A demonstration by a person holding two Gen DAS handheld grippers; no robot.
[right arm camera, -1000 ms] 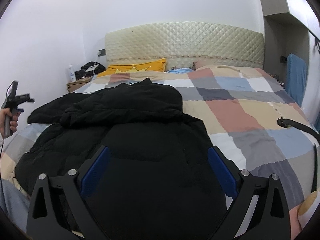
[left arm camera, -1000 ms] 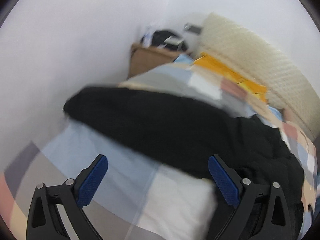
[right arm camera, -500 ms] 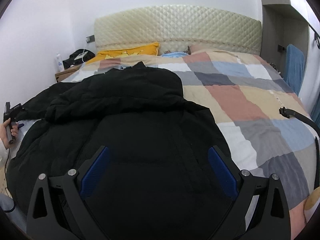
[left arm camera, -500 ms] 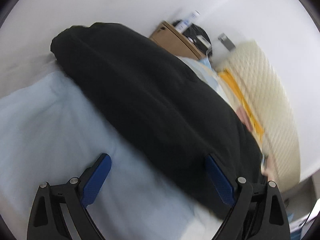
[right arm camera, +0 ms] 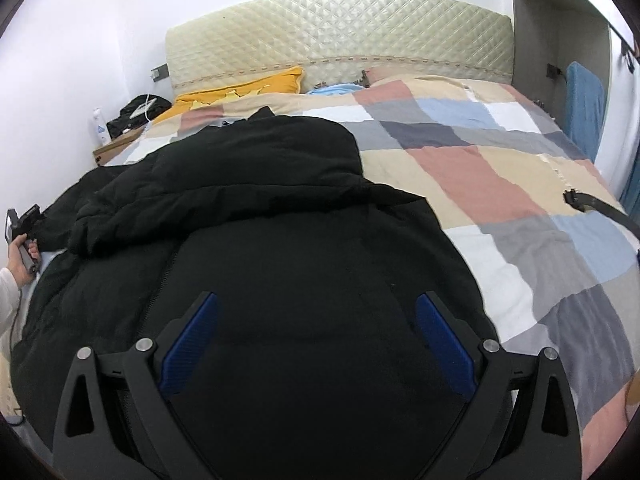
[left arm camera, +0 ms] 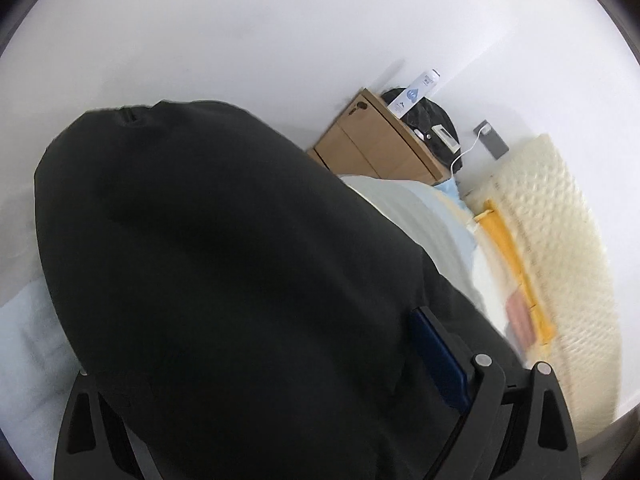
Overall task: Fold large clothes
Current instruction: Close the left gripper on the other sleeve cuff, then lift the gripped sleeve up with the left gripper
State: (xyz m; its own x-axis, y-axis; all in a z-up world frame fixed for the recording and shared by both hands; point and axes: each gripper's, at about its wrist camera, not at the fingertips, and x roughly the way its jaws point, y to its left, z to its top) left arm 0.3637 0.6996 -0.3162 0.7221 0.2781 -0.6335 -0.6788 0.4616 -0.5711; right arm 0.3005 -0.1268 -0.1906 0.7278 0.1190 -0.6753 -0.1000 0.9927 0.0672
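Note:
A large black padded jacket (right arm camera: 280, 240) lies spread on the left half of the patchwork quilt (right arm camera: 500, 168). My right gripper (right arm camera: 316, 344) hovers open over the jacket's near part, with both blue pads showing. In the left wrist view one black sleeve (left arm camera: 220, 260) fills most of the frame. My left gripper (left arm camera: 312, 316) is open with the sleeve lying between its jaws. The fabric hides its left finger; only the right pad (left arm camera: 436, 360) shows. The right wrist view shows the left gripper (right arm camera: 22, 224) at the jacket's far left edge, held by a hand.
A wooden nightstand (left arm camera: 380, 148) with a white bottle (left arm camera: 416, 92) and a black bag stands against the wall by the quilted headboard (right arm camera: 340, 36). A yellow pillow (right arm camera: 248, 88) lies at the bed's head. A black strap (right arm camera: 592, 208) rests on the quilt's right side.
My left gripper has pushed in low onto the sleeve, which now fills its view and covers its left finger. My right gripper has moved forward over the jacket, staying open.

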